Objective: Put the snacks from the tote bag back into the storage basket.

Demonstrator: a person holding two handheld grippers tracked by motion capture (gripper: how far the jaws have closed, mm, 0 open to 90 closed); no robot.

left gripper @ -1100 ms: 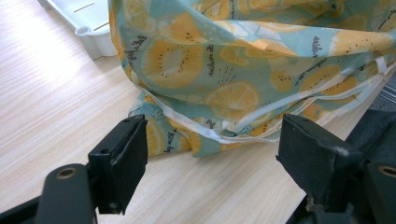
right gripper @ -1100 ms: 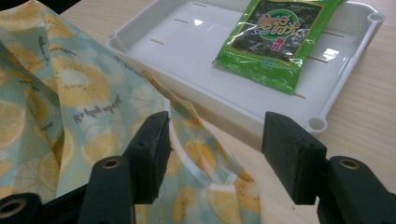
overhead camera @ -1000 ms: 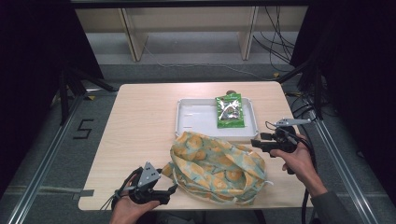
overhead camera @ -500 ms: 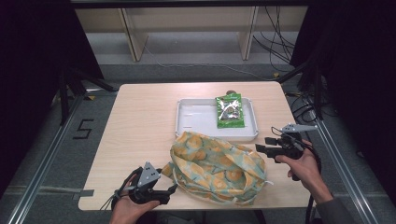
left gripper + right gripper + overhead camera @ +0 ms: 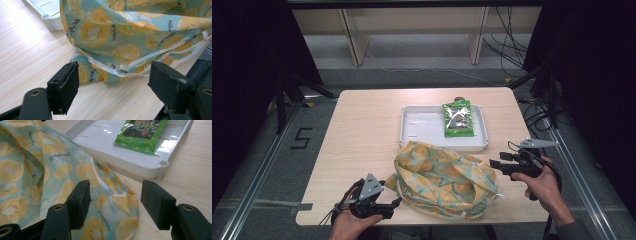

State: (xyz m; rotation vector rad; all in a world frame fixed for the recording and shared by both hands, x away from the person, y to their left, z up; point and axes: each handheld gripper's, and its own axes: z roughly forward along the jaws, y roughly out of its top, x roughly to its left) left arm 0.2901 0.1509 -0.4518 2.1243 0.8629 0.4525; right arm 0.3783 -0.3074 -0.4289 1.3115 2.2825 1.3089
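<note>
**Both claws open beside the citrus-print bag**

Nearest the person, the left claw sits low at the front edge of the pale wooden surface, its jaws spread wide and holding nothing. In the left gripper view the white-trimmed hem of the bag lies just beyond the jaw tips, near but not gripped.

The soft cloth bag printed with orange and kiwi slices on pale blue-green lies crumpled on the front half of the surface, between the two claws. Small black script runs along the fabric in both gripper views; it is too small and skewed to read with confidence.

The right claw hangs at the bag's right edge, jaws wide apart and empty; in the right gripper view a fold of the bag lies under and between them, untouched. Against the picture half a second ago, this claw points at the bag from much the same spot, after having drawn back from the bag in the half second before that; the left claw and the bag have not shifted.

Farther off, the shallow white plastic tray stands just behind the bag. A glossy green snack packet lies in its right half; its printed lettering cannot be made out.
</note>
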